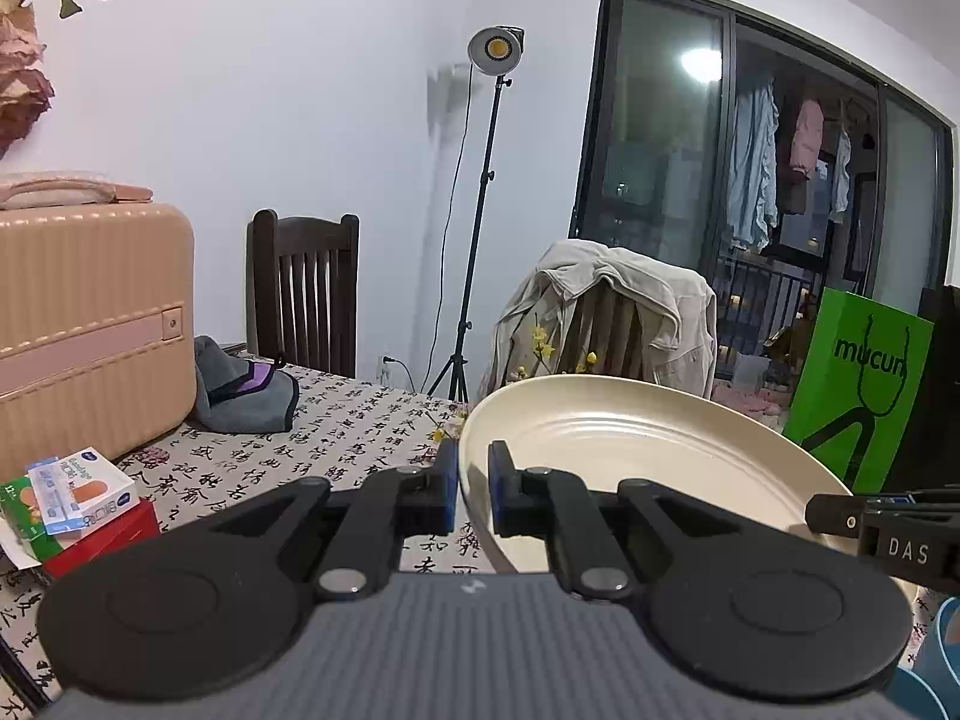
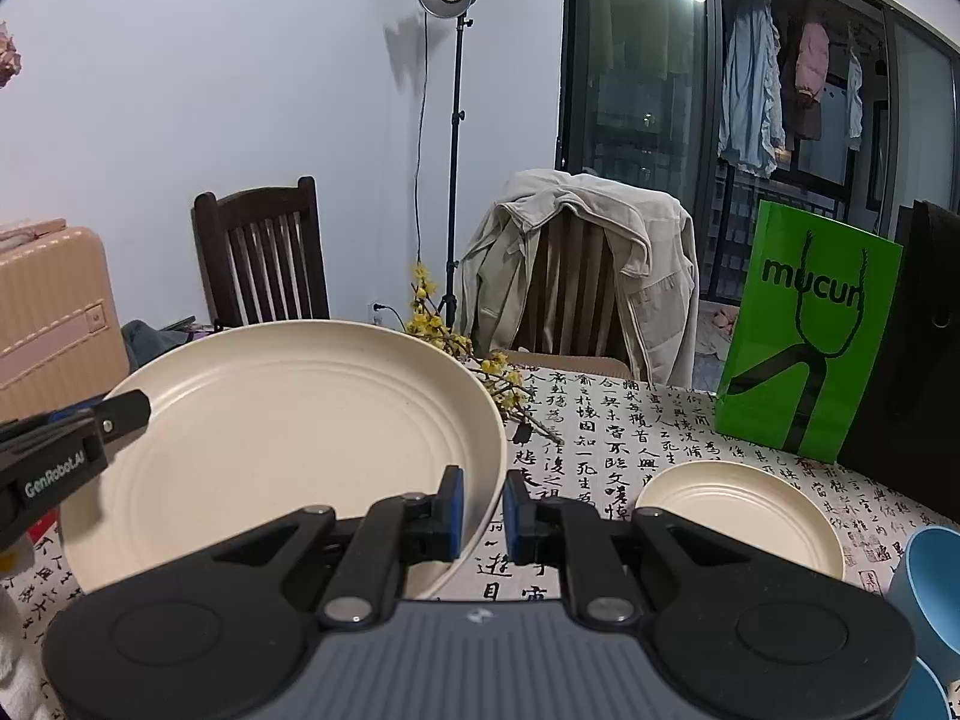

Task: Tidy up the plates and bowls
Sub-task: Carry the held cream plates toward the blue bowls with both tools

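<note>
We hold the large cream plate (image 2: 288, 438) lifted and tilted over the calligraphy tablecloth (image 2: 606, 420): our left gripper (image 1: 473, 483) clamps its left rim, our right gripper (image 2: 483, 507) its right rim; right of those jaws sits a small cream plate (image 2: 741, 516).

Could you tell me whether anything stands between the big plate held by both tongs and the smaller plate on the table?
Nothing visible does: only bare tablecloth separates the large plate from the small plate; the flower sprig lies behind.
</note>
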`<state>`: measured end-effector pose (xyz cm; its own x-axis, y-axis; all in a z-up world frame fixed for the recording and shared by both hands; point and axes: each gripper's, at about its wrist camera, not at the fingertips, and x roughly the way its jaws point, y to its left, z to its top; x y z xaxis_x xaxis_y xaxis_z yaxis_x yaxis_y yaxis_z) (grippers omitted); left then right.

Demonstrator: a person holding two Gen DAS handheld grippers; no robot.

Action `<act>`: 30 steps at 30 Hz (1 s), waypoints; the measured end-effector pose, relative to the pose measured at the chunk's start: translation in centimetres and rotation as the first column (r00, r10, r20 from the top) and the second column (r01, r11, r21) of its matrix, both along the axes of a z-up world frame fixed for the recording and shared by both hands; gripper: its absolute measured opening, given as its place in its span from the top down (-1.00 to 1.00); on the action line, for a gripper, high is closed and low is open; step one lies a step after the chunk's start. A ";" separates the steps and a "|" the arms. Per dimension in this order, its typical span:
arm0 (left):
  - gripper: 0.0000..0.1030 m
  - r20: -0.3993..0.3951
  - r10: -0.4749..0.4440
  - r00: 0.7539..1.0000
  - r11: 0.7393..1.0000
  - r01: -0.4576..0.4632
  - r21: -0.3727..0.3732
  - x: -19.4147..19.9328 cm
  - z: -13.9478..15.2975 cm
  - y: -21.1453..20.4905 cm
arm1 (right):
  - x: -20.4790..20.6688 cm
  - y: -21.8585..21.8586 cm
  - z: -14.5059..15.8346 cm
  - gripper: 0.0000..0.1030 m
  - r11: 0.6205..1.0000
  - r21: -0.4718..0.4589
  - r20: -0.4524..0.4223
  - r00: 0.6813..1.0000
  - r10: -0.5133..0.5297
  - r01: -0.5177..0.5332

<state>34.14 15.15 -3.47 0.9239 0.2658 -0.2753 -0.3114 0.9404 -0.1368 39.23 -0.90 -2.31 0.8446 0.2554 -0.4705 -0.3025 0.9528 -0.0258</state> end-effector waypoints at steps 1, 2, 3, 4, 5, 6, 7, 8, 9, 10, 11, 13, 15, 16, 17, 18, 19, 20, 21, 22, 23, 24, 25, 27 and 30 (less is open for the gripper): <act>0.80 0.000 -0.001 1.000 1.000 0.001 0.002 -0.1 0.0 0.0 | -0.2 -0.1 0.0 0.74 1.000 0.002 0.002 1.000 0.001 -0.001; 0.80 0.001 -0.003 1.000 1.000 0.003 0.003 -0.2 0.1 0.0 | -0.4 -0.2 0.1 0.74 1.000 0.004 0.004 1.000 0.000 0.000; 0.80 0.002 -0.004 1.000 1.000 0.004 0.003 -0.3 0.1 0.1 | -0.5 -0.2 0.1 0.74 1.000 0.005 0.007 1.000 -0.001 0.001; 0.80 0.003 -0.005 1.000 1.000 0.005 0.005 -0.5 0.1 0.0 | -0.7 -0.3 0.2 0.74 1.000 0.007 0.008 1.000 -0.001 0.001; 0.80 0.005 -0.006 1.000 1.000 0.006 0.005 -0.7 0.2 0.0 | -0.9 -0.4 0.2 0.74 1.000 0.010 0.010 1.000 -0.001 0.001; 0.80 0.007 -0.008 1.000 1.000 0.008 0.006 -1.0 0.3 -0.1 | -1.0 -0.4 0.3 0.74 1.000 0.012 0.010 1.000 -0.001 0.001; 0.80 0.009 -0.008 1.000 1.000 0.008 0.008 -1.2 0.4 -0.1 | -1.2 -0.5 0.3 0.74 1.000 0.015 0.011 1.000 -0.001 0.001; 0.80 0.011 -0.009 1.000 1.000 0.009 0.011 -1.4 0.5 -0.2 | -1.4 -0.6 0.4 0.74 1.000 0.017 0.013 1.000 -0.001 0.000; 0.80 0.014 -0.010 1.000 1.000 0.010 0.015 -1.6 0.6 -0.3 | -1.7 -0.6 0.5 0.74 1.000 0.019 0.015 1.000 -0.001 0.001; 0.80 0.017 -0.011 1.000 1.000 0.010 0.017 -1.8 0.7 -0.4 | -1.8 -0.7 0.6 0.74 1.000 0.021 0.017 1.000 -0.001 0.001; 0.80 0.019 -0.011 1.000 1.000 0.011 0.019 -2.0 0.8 -0.5 | -2.0 -0.8 0.6 0.74 1.000 0.023 0.019 1.000 -0.001 0.001; 0.80 0.023 -0.012 1.000 1.000 0.012 0.023 -2.5 1.1 -0.7 | -2.5 -1.0 0.8 0.74 1.000 0.026 0.024 1.000 -0.002 0.001; 0.80 0.028 -0.013 1.000 1.000 0.012 0.027 -3.0 1.2 -0.9 | -3.0 -1.1 1.0 0.74 1.000 0.029 0.029 1.000 -0.002 0.002; 0.80 0.030 -0.014 0.999 0.999 0.013 0.029 -3.2 1.3 -1.0 | -3.2 -1.2 1.1 0.74 1.000 0.032 0.032 0.999 -0.003 0.002; 0.80 0.033 -0.015 0.999 0.999 0.014 0.031 -3.5 1.5 -1.1 | -3.4 -1.3 1.2 0.74 0.999 0.033 0.034 0.999 -0.003 0.002; 0.80 0.035 -0.016 0.999 0.999 0.014 0.033 -3.7 1.6 -1.2 | -3.7 -1.5 1.3 0.74 0.999 0.036 0.036 0.999 -0.004 0.002; 0.80 0.038 -0.016 0.999 0.999 0.015 0.034 -4.0 1.7 -1.3 | -3.9 -1.6 1.4 0.74 0.999 0.038 0.038 0.999 -0.004 0.003; 0.80 0.041 -0.017 0.999 0.999 0.015 0.036 -4.2 1.8 -1.4 | -4.2 -1.7 1.5 0.74 0.999 0.040 0.041 0.999 -0.005 0.003; 0.80 0.044 -0.017 0.999 0.999 0.016 0.037 -4.5 1.9 -1.5 | -4.4 -1.8 1.5 0.74 0.999 0.042 0.043 0.999 -0.005 0.003; 0.80 0.047 -0.018 0.999 0.999 0.016 0.038 -4.8 2.0 -1.7 | -4.8 -1.8 1.6 0.74 0.999 0.043 0.045 0.999 -0.006 0.004; 0.80 0.049 -0.018 0.999 0.999 0.016 0.040 -5.0 2.1 -1.8 | -5.0 -2.0 1.7 0.74 0.999 0.044 0.047 0.999 -0.006 0.004; 0.80 0.051 -0.019 0.999 0.999 0.017 0.041 -5.2 2.1 -1.8 | -5.3 -2.0 1.8 0.74 0.999 0.046 0.049 0.999 -0.007 0.005; 0.80 0.053 -0.020 0.998 0.999 0.017 0.042 -5.5 2.2 -1.9 | -5.5 -2.1 1.8 0.74 0.999 0.047 0.051 0.999 -0.008 0.006; 0.80 0.054 -0.019 0.998 0.999 0.017 0.045 -6.0 2.2 -2.2 | -6.1 -2.3 1.9 0.74 0.999 0.049 0.055 0.998 -0.009 0.007; 0.80 0.056 -0.020 0.998 0.998 0.017 0.053 -6.5 2.3 -2.5 | -6.8 -2.6 2.0 0.74 0.998 0.054 0.060 0.998 -0.012 0.009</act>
<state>27.61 12.65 -1.15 0.9425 0.2610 -0.2088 -0.2868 0.9524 -0.1038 32.45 -3.47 -0.27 0.8740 0.2699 -0.4041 -0.2918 0.9565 0.0079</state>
